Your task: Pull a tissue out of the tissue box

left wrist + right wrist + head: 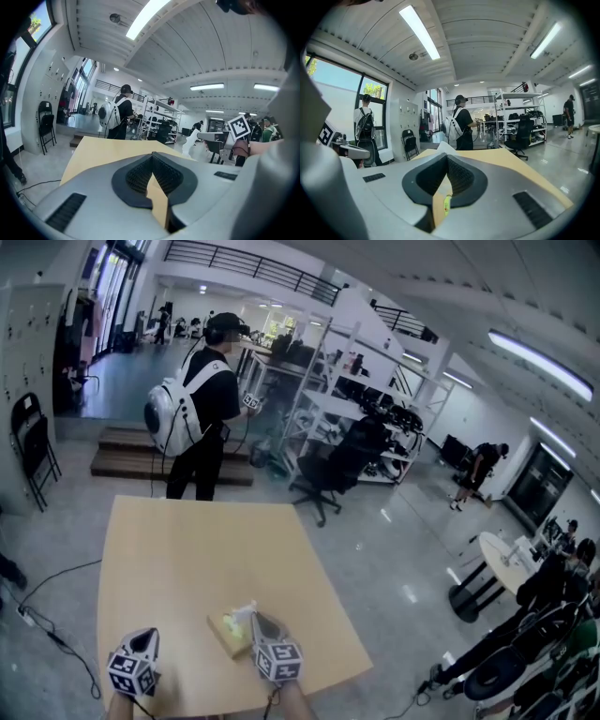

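A yellowish tissue box (226,636) lies near the front edge of the tan table (206,549). A white tissue (247,612) stands up out of its top. My right gripper (257,619) sits just right of the box, shut on that tissue. In the right gripper view the tissue's tip (443,148) shows above the closed right gripper (446,157), and the box (440,207) shows in the gap below. From the left gripper view the tissue (191,140) hangs at the right. My left gripper (144,636) hovers left of the box, and the left gripper (153,157) is shut with nothing in it.
A person with a white backpack (199,418) stands beyond the table's far edge. A black office chair (342,465) and metal shelving (375,399) are behind on the right. A cable (47,634) runs on the floor at the left. A round white table (504,559) stands far right.
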